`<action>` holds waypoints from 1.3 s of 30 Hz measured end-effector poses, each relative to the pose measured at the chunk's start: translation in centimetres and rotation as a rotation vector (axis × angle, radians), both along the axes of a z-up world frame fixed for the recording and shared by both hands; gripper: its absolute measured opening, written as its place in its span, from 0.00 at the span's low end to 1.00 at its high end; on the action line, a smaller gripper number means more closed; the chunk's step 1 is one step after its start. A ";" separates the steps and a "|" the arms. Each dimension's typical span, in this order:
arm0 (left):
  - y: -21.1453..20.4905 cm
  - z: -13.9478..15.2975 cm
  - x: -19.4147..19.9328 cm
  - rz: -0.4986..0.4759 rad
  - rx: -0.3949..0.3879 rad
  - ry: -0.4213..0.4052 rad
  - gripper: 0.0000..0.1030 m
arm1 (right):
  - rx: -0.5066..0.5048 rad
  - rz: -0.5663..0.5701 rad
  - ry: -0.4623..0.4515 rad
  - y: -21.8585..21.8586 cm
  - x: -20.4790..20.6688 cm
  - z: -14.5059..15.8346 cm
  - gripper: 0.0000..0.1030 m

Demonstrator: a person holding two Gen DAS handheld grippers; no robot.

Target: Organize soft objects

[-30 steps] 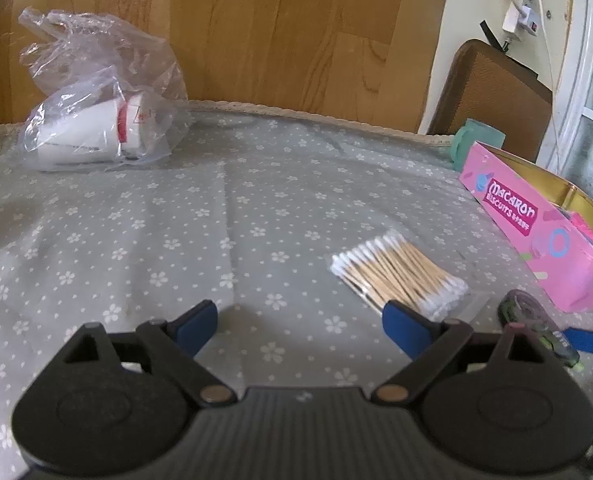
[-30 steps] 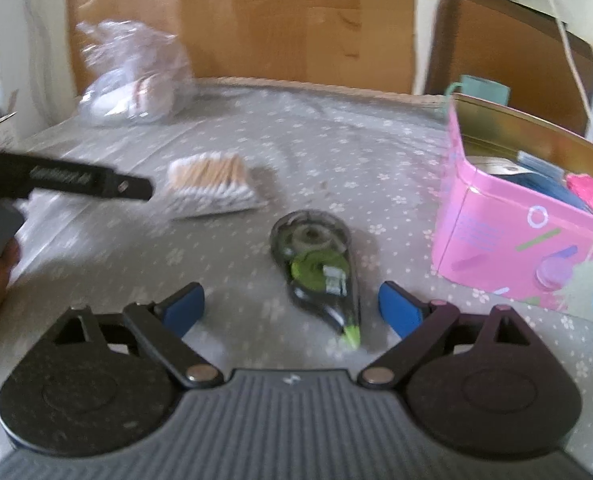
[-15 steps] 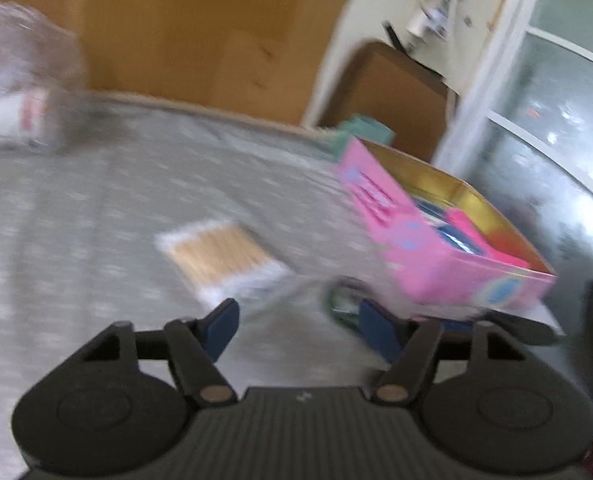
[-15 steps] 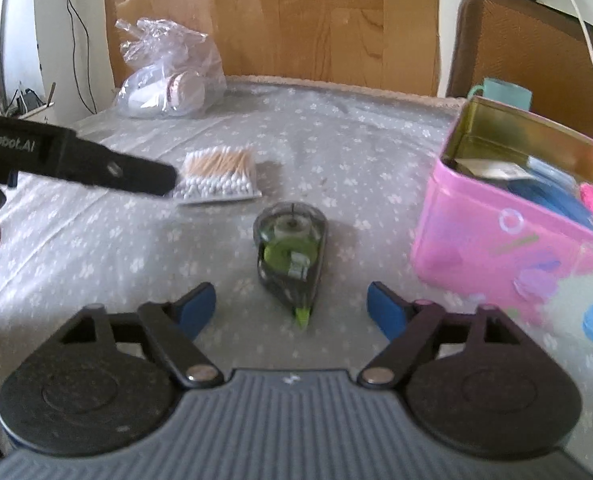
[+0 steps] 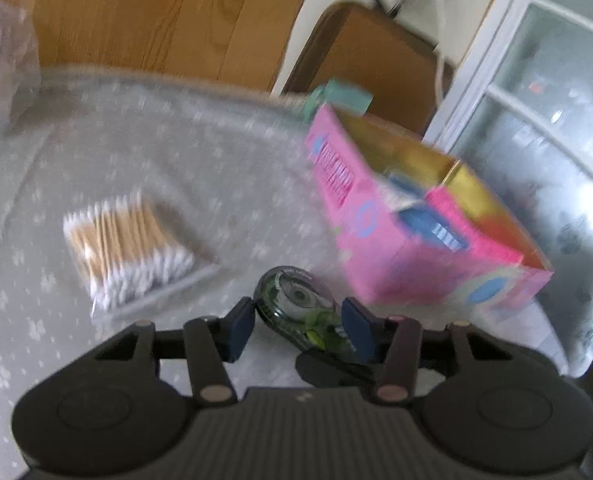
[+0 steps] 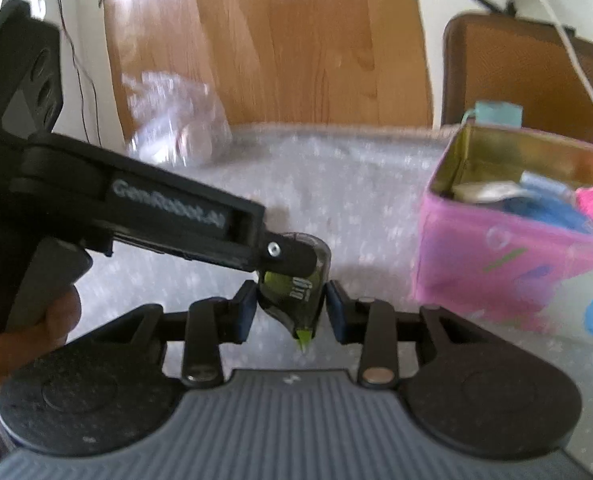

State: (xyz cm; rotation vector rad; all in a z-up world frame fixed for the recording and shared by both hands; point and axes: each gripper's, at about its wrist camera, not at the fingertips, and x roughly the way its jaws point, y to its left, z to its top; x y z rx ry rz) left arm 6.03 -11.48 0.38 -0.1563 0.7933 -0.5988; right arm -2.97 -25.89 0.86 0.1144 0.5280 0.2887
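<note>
Correction tape (image 6: 296, 280): a clear dispenser with green parts, lying on the grey flowered tablecloth (image 5: 176, 160); its green tip points toward the right wrist camera. It is the landmark for the lines below.
Right gripper (image 6: 290, 312): its two blue pads stand at either side of the tape's narrow end, narrowed right down onto it. The jaws have just been closing, and the pads look to be pressing the tape's sides (the blur leaves a little doubt).
Left gripper (image 5: 292, 322): reaches in from the left of the right wrist view, with its black finger lying over the far, round end of the tape. In its own view the tape sits between the blue pads. Its jaws have just been closing too; the right pad overlaps the tape's green end, while a small gap shows at the left pad, so I cannot tell whether it grips.
Hand (image 6: 28, 332): on the left gripper's handle, well left of the tape.
Cotton swabs (image 5: 124, 248): a flat clear pack of wooden-stemmed swabs, left of the tape in the left wrist view and apart from it.
Pink tin (image 5: 376, 248): an open box with a gold inside, just right of the tape, holding blue and pink items (too blurred to name).
Plastic bag (image 6: 176, 120): crumpled and clear, far beyond the tape at the tablecloth's back edge.
Teal mug (image 6: 496, 114): behind the pink tin.
</note>
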 end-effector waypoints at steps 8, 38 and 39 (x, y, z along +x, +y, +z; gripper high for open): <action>-6.8 7.6 0.6 -0.134 -0.007 -0.207 0.47 | -0.037 -0.184 -0.193 -5.3 -0.4 4.6 0.40; 13.8 -1.1 2.5 0.438 0.224 -0.121 0.54 | -0.015 0.081 0.043 4.3 4.9 1.5 0.63; 14.4 -1.7 2.7 0.456 0.229 -0.115 0.54 | -0.029 0.088 0.073 5.2 5.8 1.0 0.67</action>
